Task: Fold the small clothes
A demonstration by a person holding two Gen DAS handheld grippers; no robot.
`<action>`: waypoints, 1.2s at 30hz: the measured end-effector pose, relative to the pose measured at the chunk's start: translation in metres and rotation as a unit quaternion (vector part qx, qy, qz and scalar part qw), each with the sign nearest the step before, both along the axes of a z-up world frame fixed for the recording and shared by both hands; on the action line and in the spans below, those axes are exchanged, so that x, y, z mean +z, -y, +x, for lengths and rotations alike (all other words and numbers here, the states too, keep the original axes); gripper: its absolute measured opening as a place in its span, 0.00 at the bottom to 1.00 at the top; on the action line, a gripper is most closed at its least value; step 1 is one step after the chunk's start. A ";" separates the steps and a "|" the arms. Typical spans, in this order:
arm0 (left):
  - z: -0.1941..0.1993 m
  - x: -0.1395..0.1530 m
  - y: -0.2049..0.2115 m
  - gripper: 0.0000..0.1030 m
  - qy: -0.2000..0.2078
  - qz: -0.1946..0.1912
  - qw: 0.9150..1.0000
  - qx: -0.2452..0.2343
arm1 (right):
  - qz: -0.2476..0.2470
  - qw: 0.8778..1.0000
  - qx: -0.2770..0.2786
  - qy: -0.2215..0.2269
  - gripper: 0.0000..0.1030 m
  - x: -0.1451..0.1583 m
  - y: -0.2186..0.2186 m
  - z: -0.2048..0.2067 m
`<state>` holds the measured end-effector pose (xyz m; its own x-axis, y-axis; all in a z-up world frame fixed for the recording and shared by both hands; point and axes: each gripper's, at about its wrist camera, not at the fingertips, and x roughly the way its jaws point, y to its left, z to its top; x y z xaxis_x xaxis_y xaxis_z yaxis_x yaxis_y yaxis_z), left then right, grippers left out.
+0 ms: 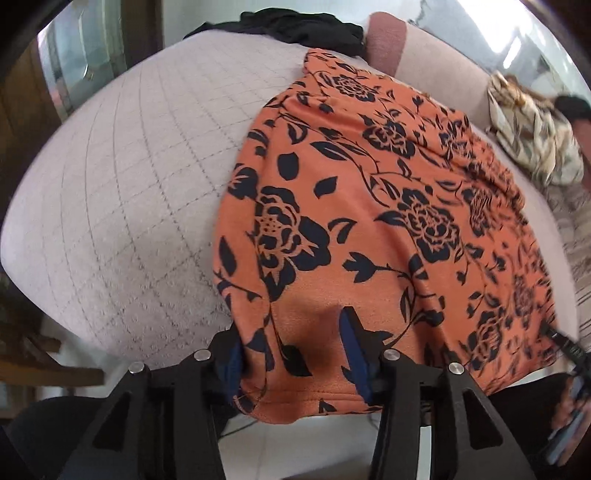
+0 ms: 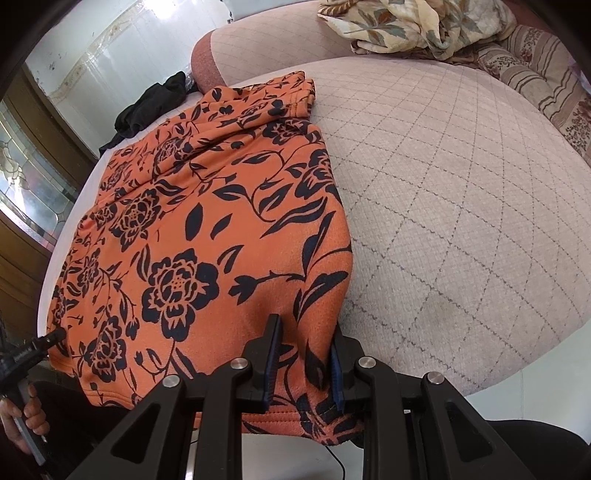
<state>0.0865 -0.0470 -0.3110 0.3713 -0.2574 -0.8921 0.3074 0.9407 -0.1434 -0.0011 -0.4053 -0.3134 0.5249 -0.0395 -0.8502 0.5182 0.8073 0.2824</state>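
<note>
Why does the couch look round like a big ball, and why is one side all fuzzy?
In both wrist views the fisheye lens bends the quilted cushion into a dome; it is likely flat. In the left wrist view the orange flowered cloth smears toward the right edge. In the right wrist view it stays sharp, and bright glare washes out the wall.

We see a quilted sofa (image 2: 461,177) carrying an orange garment (image 2: 192,221), a black cloth (image 2: 155,103) and a floral blanket (image 2: 406,26).

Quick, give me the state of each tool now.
Left tool: open, straddling the near hem of the orange floral garment.
Right tool: open, straddling the same hem.
</note>
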 end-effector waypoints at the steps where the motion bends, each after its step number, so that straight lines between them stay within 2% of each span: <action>1: -0.001 0.000 0.002 0.41 0.005 0.001 1.000 -0.003 | 0.002 1.000 -0.001 0.000 0.26 0.000 0.000 0.000; 2: -0.001 0.001 0.002 0.35 0.009 0.005 1.000 -0.004 | 0.003 1.000 -0.001 0.001 0.26 0.000 0.000 0.000; 4: 0.001 0.002 0.000 0.16 0.012 0.005 1.000 -0.006 | 0.004 1.000 -0.001 0.003 0.26 0.000 0.000 0.000; 6: 0.003 0.003 -0.006 0.09 0.006 -0.013 1.000 -0.004 | 0.002 1.000 0.000 0.004 0.26 -0.001 0.000 -0.001; 12: -0.002 0.004 -0.023 0.08 0.015 -0.037 0.999 -0.002 | -0.003 1.000 0.000 0.002 0.28 0.000 -0.002 0.000; 16: -0.003 0.006 -0.034 0.12 0.005 -0.058 0.998 0.006 | -0.017 1.000 0.007 -0.001 0.27 0.001 -0.004 0.003; 17: -0.002 0.006 -0.036 0.15 0.000 -0.061 0.998 0.009 | -0.022 1.000 0.008 -0.001 0.25 0.001 -0.005 0.004; 18: 0.000 0.005 -0.037 0.23 -0.006 -0.062 0.998 0.010 | -0.028 1.000 0.012 -0.001 0.19 0.002 -0.008 0.005; 20: 0.001 0.004 -0.038 0.25 -0.008 -0.062 0.998 0.015 | -0.034 0.999 0.021 0.005 0.11 0.005 -0.011 0.007; 22: 0.001 0.003 -0.043 0.25 -0.015 -0.083 0.996 0.017 | -0.032 0.999 0.026 0.013 0.11 0.006 -0.013 0.006; 23: 0.002 0.001 -0.046 0.20 -0.022 -0.095 0.995 0.017 | -0.025 0.999 0.025 0.019 0.10 0.007 -0.012 0.005; 24: 0.003 -0.001 -0.047 0.09 -0.027 -0.097 0.995 0.018 | -0.014 0.999 0.023 0.026 0.10 0.007 -0.010 0.004; 28: 0.006 -0.005 -0.049 0.09 -0.040 -0.106 0.993 0.023 | 0.044 0.998 0.004 0.041 0.10 0.002 0.002 -0.001; 29: 0.007 -0.005 -0.049 0.10 -0.044 -0.105 0.993 0.025 | 0.060 0.998 -0.002 0.037 0.13 -0.001 0.005 0.000; 31: 0.009 -0.009 -0.050 0.19 -0.060 -0.104 0.992 0.030 | 0.087 0.995 -0.017 0.035 0.14 -0.004 0.010 -0.001; 32: 0.010 -0.008 -0.050 0.22 -0.064 -0.108 0.992 0.029 | 0.099 0.994 -0.020 0.037 0.17 -0.005 0.012 -0.002; 34: 0.008 -0.006 -0.047 0.34 -0.067 -0.102 0.992 0.022 | 0.122 0.991 -0.024 0.043 0.25 -0.006 0.015 -0.003; 35: 0.007 -0.005 -0.044 0.34 -0.066 -0.088 0.994 0.018 | 0.135 0.989 -0.024 0.048 0.35 -0.007 0.016 -0.004; 36: 0.006 -0.005 -0.040 0.34 -0.065 -0.069 0.995 0.012 | 0.149 0.987 -0.023 0.054 0.56 -0.007 0.017 -0.004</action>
